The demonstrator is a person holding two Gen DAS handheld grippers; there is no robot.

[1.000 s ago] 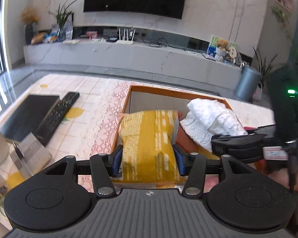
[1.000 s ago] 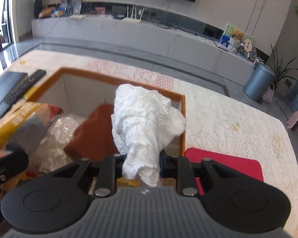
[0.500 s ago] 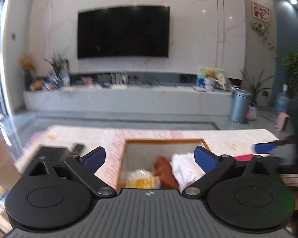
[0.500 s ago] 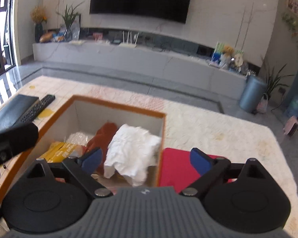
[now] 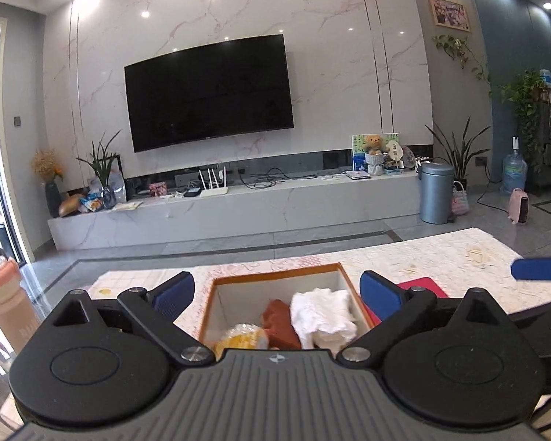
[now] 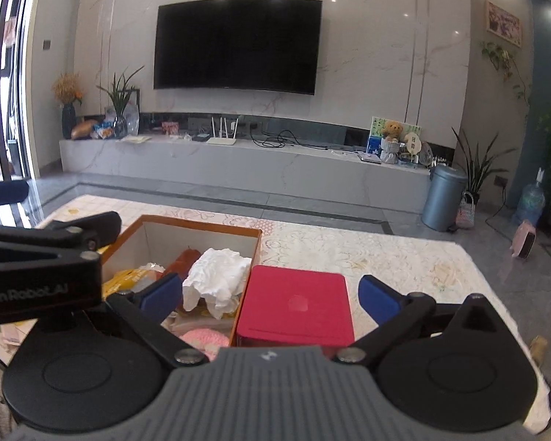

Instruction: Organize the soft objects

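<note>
white cloth | dropped in box | left tool and right tool wide open, nothing held, jaws just opened | red lid should be picked next, gripped gently by its edge

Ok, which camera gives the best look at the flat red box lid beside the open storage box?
The right wrist view: the flat red lid shows whole, lying against the orange-rimmed box. The left wrist view shows only a red sliver behind a gripper finger.

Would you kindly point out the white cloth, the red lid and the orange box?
White cloth [image 6: 216,275]: right wrist view, crumpled middle.
Red lid [image 6: 297,303]: right wrist view, top face.
Orange box [image 6: 202,225]: right wrist view, far rim.
</note>
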